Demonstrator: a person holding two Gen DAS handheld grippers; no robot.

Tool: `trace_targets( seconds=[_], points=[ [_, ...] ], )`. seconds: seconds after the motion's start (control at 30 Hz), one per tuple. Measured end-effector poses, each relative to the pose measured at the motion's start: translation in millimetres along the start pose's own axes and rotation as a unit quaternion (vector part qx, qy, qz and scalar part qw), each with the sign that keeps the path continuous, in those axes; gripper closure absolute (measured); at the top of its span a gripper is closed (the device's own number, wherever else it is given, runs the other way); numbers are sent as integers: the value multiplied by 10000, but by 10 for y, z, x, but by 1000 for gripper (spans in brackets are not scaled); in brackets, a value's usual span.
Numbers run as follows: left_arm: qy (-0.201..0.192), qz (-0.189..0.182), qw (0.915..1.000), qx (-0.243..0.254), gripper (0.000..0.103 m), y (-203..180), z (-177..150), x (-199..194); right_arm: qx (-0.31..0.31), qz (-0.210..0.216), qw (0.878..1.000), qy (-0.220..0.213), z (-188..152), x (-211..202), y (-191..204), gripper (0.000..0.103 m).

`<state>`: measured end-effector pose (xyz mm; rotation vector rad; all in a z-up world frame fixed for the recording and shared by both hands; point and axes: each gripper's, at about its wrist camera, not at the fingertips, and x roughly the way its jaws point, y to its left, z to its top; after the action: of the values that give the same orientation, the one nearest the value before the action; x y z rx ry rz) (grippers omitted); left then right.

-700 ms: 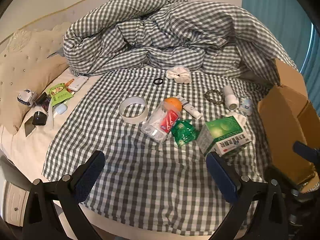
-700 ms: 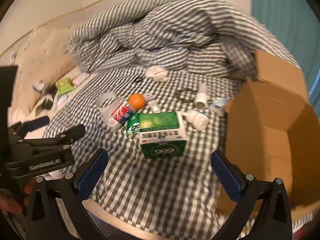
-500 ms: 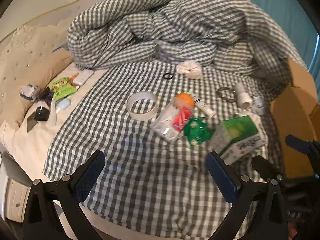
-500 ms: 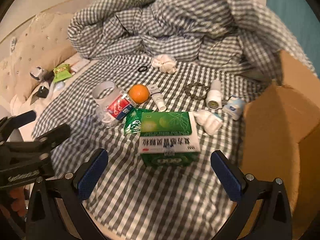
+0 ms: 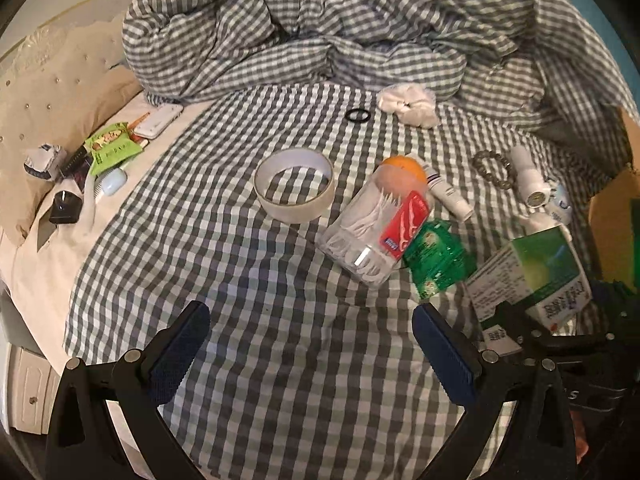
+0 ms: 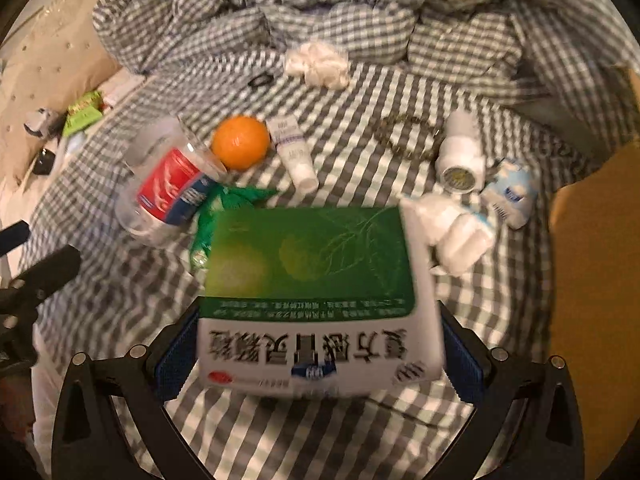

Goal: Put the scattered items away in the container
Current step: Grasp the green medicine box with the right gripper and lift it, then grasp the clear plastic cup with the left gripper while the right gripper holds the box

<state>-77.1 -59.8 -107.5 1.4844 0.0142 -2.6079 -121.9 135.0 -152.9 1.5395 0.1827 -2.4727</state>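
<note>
At the far left, a beige pillow [image 5: 48, 92] lies against the bed's edge with a clutter of small packets beside it, among them a green sachet [image 5: 112, 148] and a black cube-shaped item [image 5: 64, 208]. On the checked sheet [image 5: 248, 320], a roll of tape [image 5: 295, 184] stands on its side left of centre, with a small black ring [image 5: 357, 115] beyond it. Near the bottom of the left wrist view the left gripper [image 5: 310, 346] hangs with its blue-padded fingers spread wide over bare sheet, holding nothing. To its right lies a clear tub of floss picks [image 5: 376, 232] on its side, an orange [image 6: 240, 142] touching its far end and a small white tube [image 6: 294, 152] just beside the orange. A crumpled green packet [image 5: 436, 256] rests against the tub's near right side. Further back, a white scrunchie [image 5: 408, 102] sits at the foot of the bunched checked duvet [image 5: 360, 24]. In the right wrist view the right gripper [image 6: 320, 354] has its fingers on either side of the green-and-white medicine box [image 6: 316, 292]; the box fills the gap, though motion blur hides whether the pads press it. Right of the box lie a white bottle [image 6: 460, 236], a beaded bracelet [image 6: 408, 136], a white canister [image 6: 460, 156] and a blue-and-white packet [image 6: 510, 196]. The cardboard box [image 6: 592, 300] stands at the far right edge.
</note>
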Motion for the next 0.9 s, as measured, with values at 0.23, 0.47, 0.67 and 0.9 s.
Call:
trace_targets(
  seconds=[0.23, 0.47, 0.67, 0.9],
  points=[
    [105, 66, 9999, -3, 0, -8, 20, 165, -49, -112, 9999, -40, -42, 113, 10, 10],
    [66, 4, 9999, 102, 0, -65, 75, 241, 103, -271, 9982, -518, -21, -205, -20, 12],
    [-183, -262, 9991, 276, 0, -214, 206, 306, 249, -402, 9907, -1273, 46, -902, -129, 12],
    [-135, -543, 9971, 524, 0, -460, 375, 706, 276, -480, 9852, -1620, 37, -1340, -206, 11]
  ],
)
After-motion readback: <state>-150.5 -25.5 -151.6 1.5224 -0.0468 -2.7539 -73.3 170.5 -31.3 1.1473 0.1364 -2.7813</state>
